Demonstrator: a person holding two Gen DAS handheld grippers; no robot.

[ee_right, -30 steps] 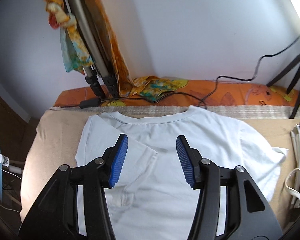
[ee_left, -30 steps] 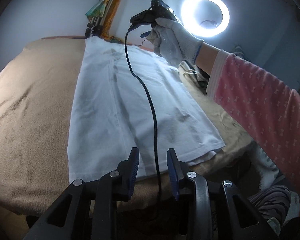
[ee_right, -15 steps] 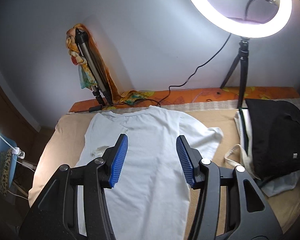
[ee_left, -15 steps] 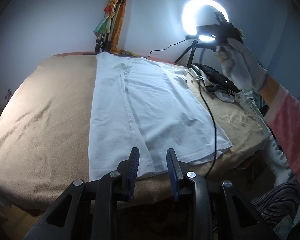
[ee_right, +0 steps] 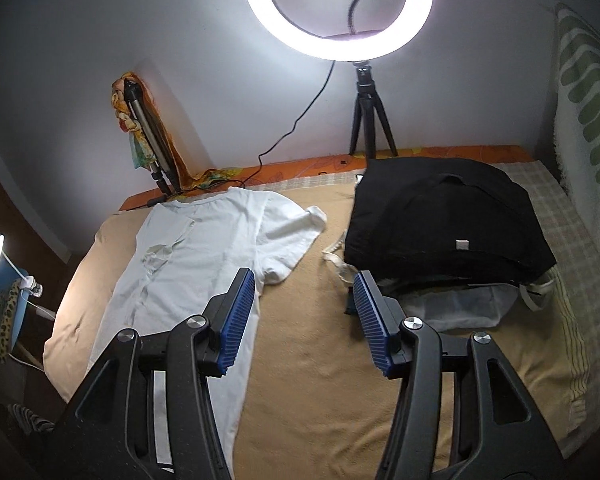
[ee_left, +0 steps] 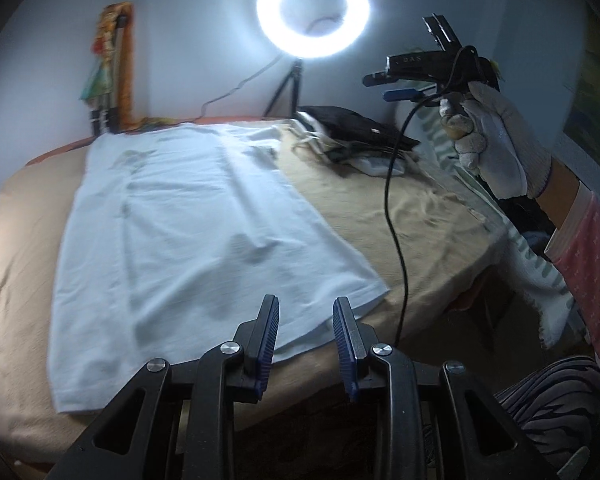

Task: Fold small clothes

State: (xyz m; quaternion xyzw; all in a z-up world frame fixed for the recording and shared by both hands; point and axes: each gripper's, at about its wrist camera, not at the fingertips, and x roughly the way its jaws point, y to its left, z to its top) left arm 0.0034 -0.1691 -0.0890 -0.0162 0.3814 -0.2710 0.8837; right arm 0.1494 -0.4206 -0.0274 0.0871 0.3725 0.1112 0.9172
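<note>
A white T-shirt (ee_left: 188,232) lies flat on the tan blanket, its left side and sleeve folded inward; it also shows in the right wrist view (ee_right: 204,252), right sleeve spread out. My left gripper (ee_left: 304,340) is open and empty, just above the shirt's bottom hem near the bed's front edge. My right gripper (ee_right: 304,312) is open and empty, held high above the blanket between the shirt and a black pile; in the left wrist view it (ee_left: 396,86) is raised at the right in a white-gloved hand.
A tan blanket (ee_right: 320,360) covers the bed. A pile of black clothes (ee_right: 440,224) over a white bag lies at the back right. A lit ring light (ee_right: 338,8) on a small tripod stands at the wall. A folded tripod with a scarf (ee_right: 148,140) leans at back left. A cable (ee_left: 392,216) hangs from the right gripper.
My right gripper has lifted off the shirt's collar area and swung up and to the right, away from the shirt. My left gripper has stayed by the hem, shifting its view rightward.
</note>
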